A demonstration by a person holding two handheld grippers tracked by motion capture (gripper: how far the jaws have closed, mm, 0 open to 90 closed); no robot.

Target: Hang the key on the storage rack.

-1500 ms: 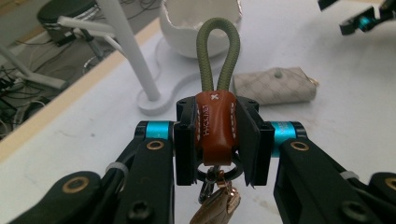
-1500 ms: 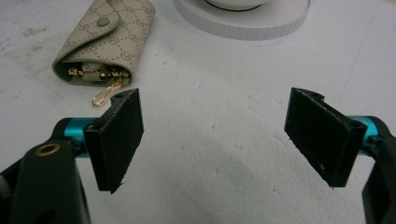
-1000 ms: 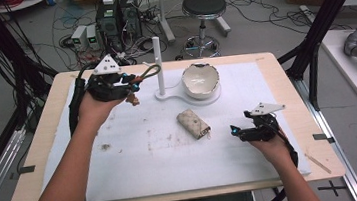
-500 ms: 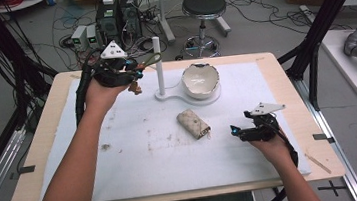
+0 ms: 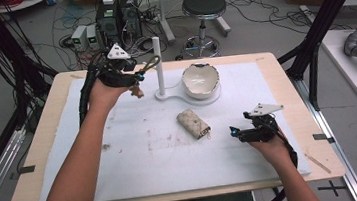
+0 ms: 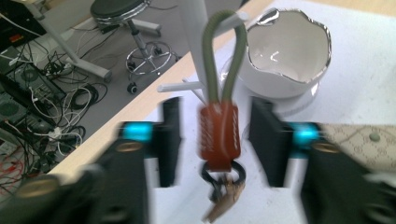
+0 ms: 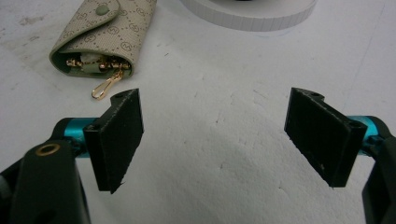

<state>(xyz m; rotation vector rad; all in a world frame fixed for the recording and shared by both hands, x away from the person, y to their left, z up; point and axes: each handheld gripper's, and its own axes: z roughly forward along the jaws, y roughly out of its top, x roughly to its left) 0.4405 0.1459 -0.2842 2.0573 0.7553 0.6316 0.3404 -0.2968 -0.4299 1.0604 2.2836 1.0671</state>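
The left gripper [image 5: 136, 77] is up near the far left corner of the table, just beside the thin white peg stand [image 5: 158, 65]. Its jaws have just been opening & now stand apart. Between them hangs the key ring w/ a green cord loop and a red-brown leather tab [image 6: 219, 128]. In the left gripper view the black pads [image 6: 170, 140] sit on each side of the tab w/ a small gap, not pressing it. The green loop goes up to a short peg on the white stand; can't tell for sure if it is hooked over the peg. A small black ring and a tan bit dangle under the tab.

The white stand shares a flat white base w/ a white bowl shaped like a cracked eggshell with a shiny rim [image 5: 200, 79], at the middle of the far edge of the white mat [image 5: 122, 161].

A beige patterned key pouch with a snap flap [image 5: 193, 124] lies flat near the middle of the table. A small gold clip sticks out of its open end in the right gripper view.

The right gripper [image 5: 234, 134] rests low on the mat near the right edge of the table, close to the pouch but not touching. Its jaws are spread wide w/ just bare mat between them.
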